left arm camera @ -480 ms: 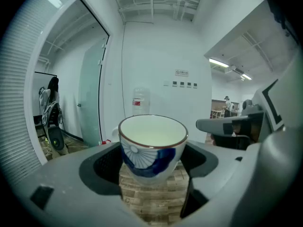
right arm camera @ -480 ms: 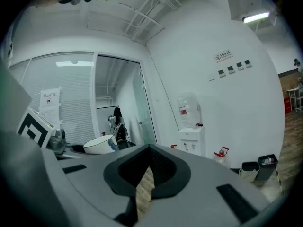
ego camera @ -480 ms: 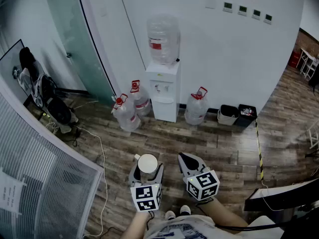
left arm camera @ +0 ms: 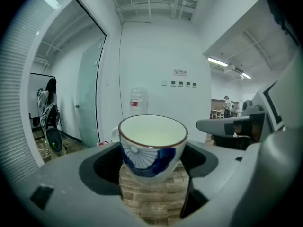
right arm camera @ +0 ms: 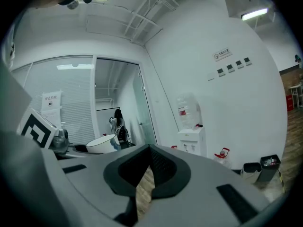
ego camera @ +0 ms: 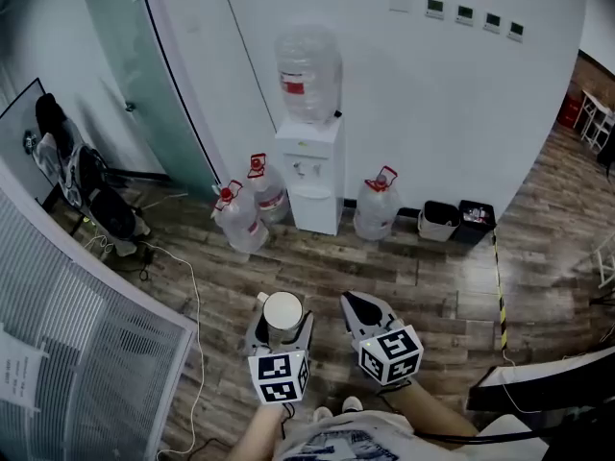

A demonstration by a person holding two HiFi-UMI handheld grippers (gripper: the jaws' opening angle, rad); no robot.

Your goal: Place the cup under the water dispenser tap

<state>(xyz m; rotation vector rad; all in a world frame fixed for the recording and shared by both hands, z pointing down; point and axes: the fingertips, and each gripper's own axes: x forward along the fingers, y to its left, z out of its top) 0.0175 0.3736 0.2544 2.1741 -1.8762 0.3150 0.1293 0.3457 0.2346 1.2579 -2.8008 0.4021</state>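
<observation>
Left gripper [ego camera: 279,339] – jaws spread wide and clamped on the cup [left arm camera: 152,148], pads against its two sides, cup carried clear above the wooden floor [ego camera: 432,286]. Right gripper [ego camera: 360,307], just beside it – jaws pressed together with only a sliver of floor showing between them, nothing held.

Change over the last half second is tiny. In the head view the water dispenser [ego camera: 309,176] and the bottle on top [ego camera: 307,73] have slid a little to the left and up in frame. Both grippers sit in almost the same spot low in the picture. The cup has not shifted in the grip and its mouth still faces up.

Meaning for the task: probably still the carry and approach step. The dispenser stands against the wall, well apart from the cup, with open floor between. The tap [ego camera: 306,169] is only a small dark mark on the dispenser front, so which spout is meant cannot be told. Placing is not yet begun.

The cup is a small white one flaring toward the top, with a thin brown rim and a blue fan-like pattern on the side. The inside is pale and looks empty. It is upright, centred between the jaws and gripped low on the body, with the rim standing above the jaws.
</observation>
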